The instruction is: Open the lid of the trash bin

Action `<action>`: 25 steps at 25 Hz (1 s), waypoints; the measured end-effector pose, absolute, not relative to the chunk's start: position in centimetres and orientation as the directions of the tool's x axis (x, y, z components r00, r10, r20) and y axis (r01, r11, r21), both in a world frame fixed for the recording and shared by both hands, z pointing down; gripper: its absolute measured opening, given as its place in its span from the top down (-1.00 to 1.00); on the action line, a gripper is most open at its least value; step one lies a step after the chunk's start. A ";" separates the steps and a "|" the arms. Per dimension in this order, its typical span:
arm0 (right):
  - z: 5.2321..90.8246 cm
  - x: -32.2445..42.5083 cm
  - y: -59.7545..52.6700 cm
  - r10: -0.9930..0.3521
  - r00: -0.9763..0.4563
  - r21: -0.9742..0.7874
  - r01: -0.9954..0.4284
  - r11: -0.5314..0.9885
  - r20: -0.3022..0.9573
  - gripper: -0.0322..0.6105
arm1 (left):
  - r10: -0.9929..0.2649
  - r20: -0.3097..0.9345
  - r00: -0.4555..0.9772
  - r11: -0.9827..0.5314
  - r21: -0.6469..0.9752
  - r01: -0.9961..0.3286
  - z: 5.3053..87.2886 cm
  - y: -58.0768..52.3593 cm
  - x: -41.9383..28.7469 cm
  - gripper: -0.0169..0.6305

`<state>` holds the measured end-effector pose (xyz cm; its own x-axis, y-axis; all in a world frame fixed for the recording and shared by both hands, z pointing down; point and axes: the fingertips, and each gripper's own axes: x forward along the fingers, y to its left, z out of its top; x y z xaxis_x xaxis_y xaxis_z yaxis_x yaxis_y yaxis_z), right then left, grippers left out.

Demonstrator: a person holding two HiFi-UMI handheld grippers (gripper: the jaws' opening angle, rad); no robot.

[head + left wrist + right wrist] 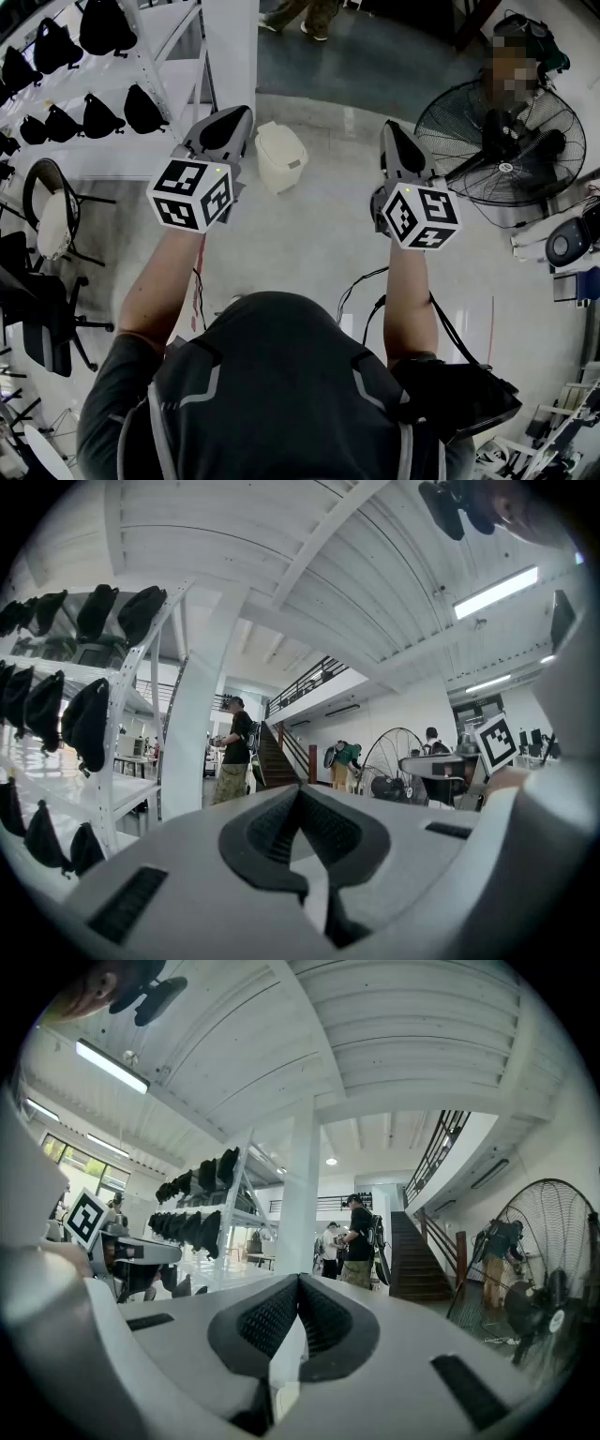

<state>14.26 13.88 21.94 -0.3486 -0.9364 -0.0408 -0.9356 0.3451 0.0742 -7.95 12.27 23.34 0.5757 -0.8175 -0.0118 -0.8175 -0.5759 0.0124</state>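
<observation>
Your arms (155,281) are holding both claws up ahead, probably lining up an approach. Left claw (239,122) is pinching shut on nothing. Just right of its tip, the cream trash bin (279,157) is standing on the floor, its rounded lid (277,136) lying closed. Right claw (392,141), farther right, is likewise sitting closed and empty.

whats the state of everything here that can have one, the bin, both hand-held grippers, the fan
trash bin: upright, closed, nothing touching it
left hand-held gripper: jaws together, holding nothing, held up clear of the bin
right hand-held gripper: jaws together, holding nothing, held up clear of the bin
floor fan: standing upright; whether it is running cannot be told
</observation>
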 end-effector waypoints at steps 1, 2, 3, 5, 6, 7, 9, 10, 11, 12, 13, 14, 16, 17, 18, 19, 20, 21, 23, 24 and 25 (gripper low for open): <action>21.9 14.2 13.9 -0.936 -0.350 0.076 -0.935 0.346 -0.040 0.82 | -0.818 -0.012 0.575 -0.576 0.016 -0.818 23.3 12.3 -8.0 0.92; 21.9 14.1 13.8 -0.936 -0.350 0.077 -0.935 0.347 -0.040 0.82 | -0.818 -0.013 0.575 -0.575 0.019 -0.818 23.4 12.2 -8.0 0.92; 21.9 14.0 13.8 -0.936 -0.350 0.078 -0.935 0.347 -0.039 0.82 | -0.818 -0.015 0.574 -0.575 0.022 -0.818 23.4 12.2 -8.1 0.92; 22.0 13.8 13.8 -0.936 -0.349 0.077 -0.935 0.346 -0.037 0.82 | -0.820 -0.016 0.572 -0.572 0.024 -0.820 23.4 12.2 -8.3 0.92; 22.1 13.7 13.9 -0.936 -0.350 0.075 -0.935 0.347 -0.037 0.82 | -0.821 -0.016 0.570 -0.570 0.023 -0.821 23.5 12.2 -8.4 0.92; 22.1 13.5 13.9 -0.935 -0.353 0.072 -0.934 0.350 -0.038 0.82 | -0.823 -0.015 0.567 -0.568 0.021 -0.823 23.5 12.2 -8.5 0.92; 22.1 13.1 14.1 -0.928 -0.370 0.061 -0.928 0.367 -0.045 0.82 | -0.829 -0.012 0.560 -0.560 0.018 -0.828 23.7 12.1 -8.9 0.92; 22.0 12.8 14.2 -0.925 -0.377 0.059 -0.926 0.374 -0.049 0.82 | -0.831 -0.010 0.556 -0.556 0.017 -0.831 23.7 12.1 -9.1 0.92; 21.9 12.5 14.2 -0.924 -0.378 0.063 -0.925 0.375 -0.051 0.82 | -0.832 -0.009 0.554 -0.554 0.016 -0.832 23.7 12.1 -9.3 0.92; 21.9 12.3 14.3 -0.925 -0.376 0.072 -0.925 0.372 -0.050 0.82 | -0.832 -0.009 0.555 -0.555 0.015 -0.832 23.7 12.1 -9.4 0.92; 21.9 12.0 14.3 -0.926 -0.374 0.081 -0.925 0.370 -0.048 0.82 | -0.831 -0.009 0.556 -0.556 0.015 -0.831 23.8 12.1 -9.6 0.92; 22.0 11.7 14.3 -0.926 -0.374 0.085 -0.925 0.370 -0.046 0.82 | -0.830 -0.009 0.558 -0.558 0.017 -0.829 23.9 12.1 -9.9 0.92; 22.2 11.1 14.2 -0.926 -0.374 0.080 -0.926 0.370 -0.043 0.82 | -0.828 -0.011 0.560 -0.560 0.021 -0.828 24.0 12.0 -10.4 0.92; 22.3 10.8 14.1 -0.927 -0.372 0.078 -0.926 0.369 -0.042 0.82 | -0.828 -0.012 0.561 -0.561 0.022 -0.827 24.1 12.0 -10.7 0.92; 22.4 10.6 14.1 -0.928 -0.370 0.078 -0.927 0.366 -0.042 0.82 | -0.826 -0.014 0.563 -0.563 0.022 -0.826 24.1 11.9 -11.0 0.92; 22.4 10.3 14.1 -0.929 -0.368 0.081 -0.928 0.364 -0.041 0.82 | -0.825 -0.016 0.566 -0.566 0.022 -0.824 24.1 11.9 -11.3 0.92; 22.4 10.1 14.2 -0.930 -0.365 0.084 -0.929 0.361 -0.039 0.82 | -0.823 -0.017 0.568 -0.568 0.022 -0.822 24.1 12.0 -11.6 0.92; 22.4 9.8 14.3 -0.931 -0.363 0.086 -0.930 0.359 -0.038 0.82 | -0.821 -0.018 0.570 -0.570 0.022 -0.821 24.1 12.0 -11.9 0.92; 22.5 9.0 14.5 -0.933 -0.359 0.087 -0.931 0.354 -0.039 0.82 | -0.818 -0.020 0.574 -0.575 0.022 -0.818 24.3 12.0 -12.7 0.92; 22.6 8.7 14.6 -0.934 -0.356 0.088 -0.932 0.351 -0.041 0.82 | -0.816 -0.021 0.578 -0.578 0.022 -0.816 24.3 12.0 -13.0 0.92; 22.6 8.3 14.7 -0.935 -0.352 0.090 -0.934 0.347 -0.041 0.82 | -0.813 -0.023 0.582 -0.582 0.022 -0.813 24.4 12.0 -13.4 0.92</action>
<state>8.33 14.69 22.61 -0.3516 -0.9352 -0.0414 -0.9335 0.3470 0.0899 -13.40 12.01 24.42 0.5815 -0.8132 -0.0228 -0.8129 -0.5819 0.0221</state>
